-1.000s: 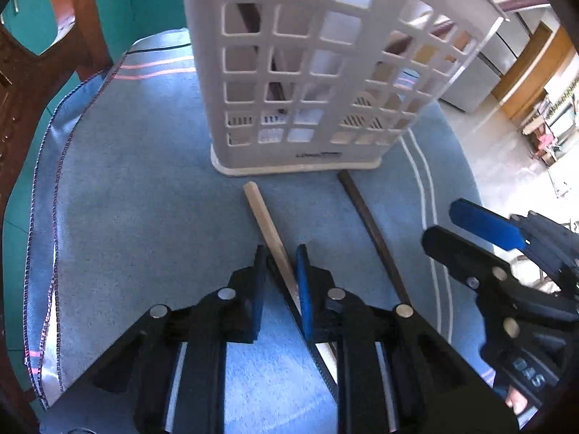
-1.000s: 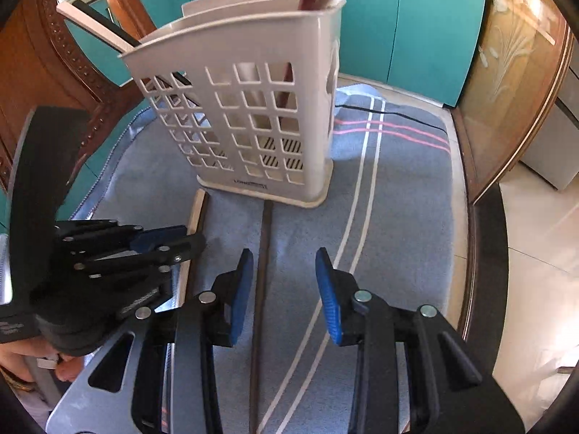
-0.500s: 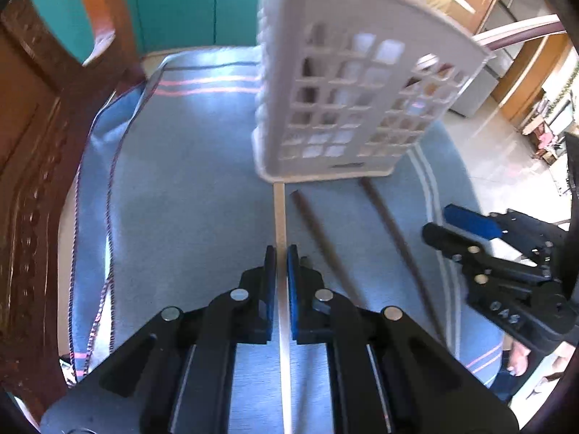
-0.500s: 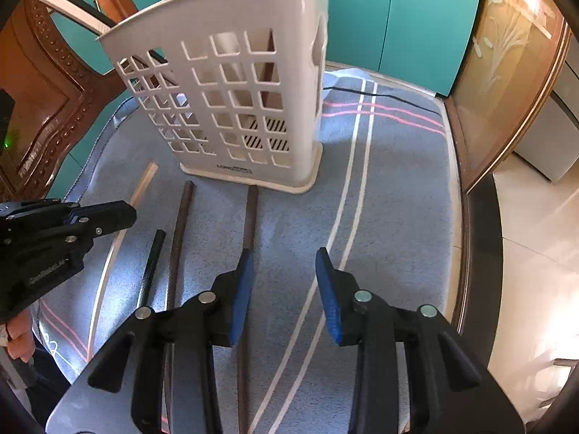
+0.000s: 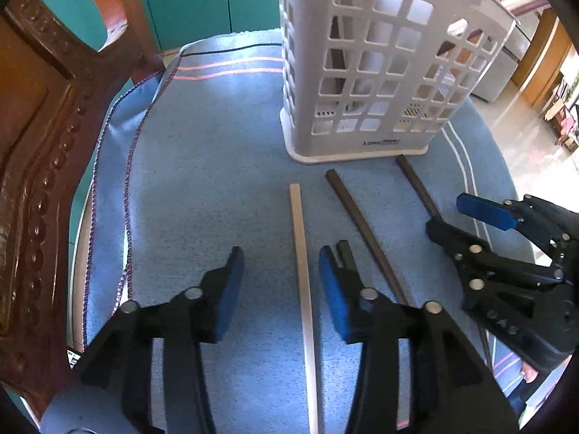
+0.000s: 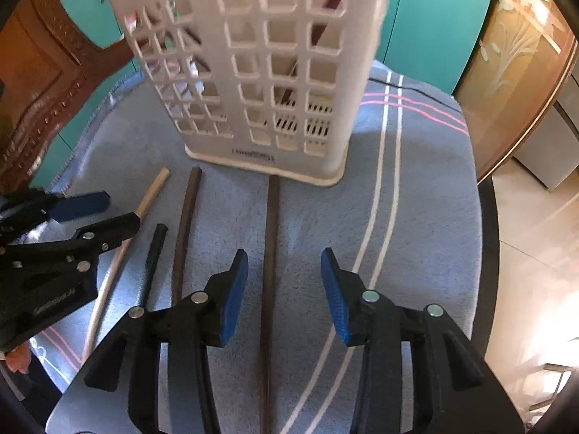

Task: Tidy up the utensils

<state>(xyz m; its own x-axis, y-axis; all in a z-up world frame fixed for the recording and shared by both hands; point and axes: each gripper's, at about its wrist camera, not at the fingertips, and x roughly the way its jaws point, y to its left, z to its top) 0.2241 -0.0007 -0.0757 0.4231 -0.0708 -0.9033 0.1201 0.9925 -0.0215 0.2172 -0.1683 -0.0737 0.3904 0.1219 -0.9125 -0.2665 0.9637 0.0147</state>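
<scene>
A white lattice utensil basket [image 5: 362, 72] [image 6: 271, 72] stands on the blue cloth, with dark sticks inside it. Before it lie a pale wooden chopstick [image 5: 302, 271] [image 6: 152, 195], two long dark chopsticks [image 5: 362, 228] [image 5: 416, 184] and a short black one [image 6: 153, 253]. My left gripper [image 5: 280, 282] [image 6: 119, 209] is opening. The pale chopstick lies flat between its jaws, and neither pad touches it. My right gripper [image 6: 286, 282] [image 5: 447, 213] is opening slightly. It straddles the rightmost dark chopstick [image 6: 269, 253], its pads clear of it.
The blue striped cloth [image 5: 202, 166] covers a round table. A carved wooden chair back [image 5: 43, 126] rises at the left edge. Teal cabinets [image 6: 427, 29] stand behind, and the table rim [image 6: 488, 235] drops to the floor on the right.
My left gripper, shut on the pale chopstick half a second ago, has let it go and spread its jaws. My right gripper has sunk over the rightmost dark chopstick.
</scene>
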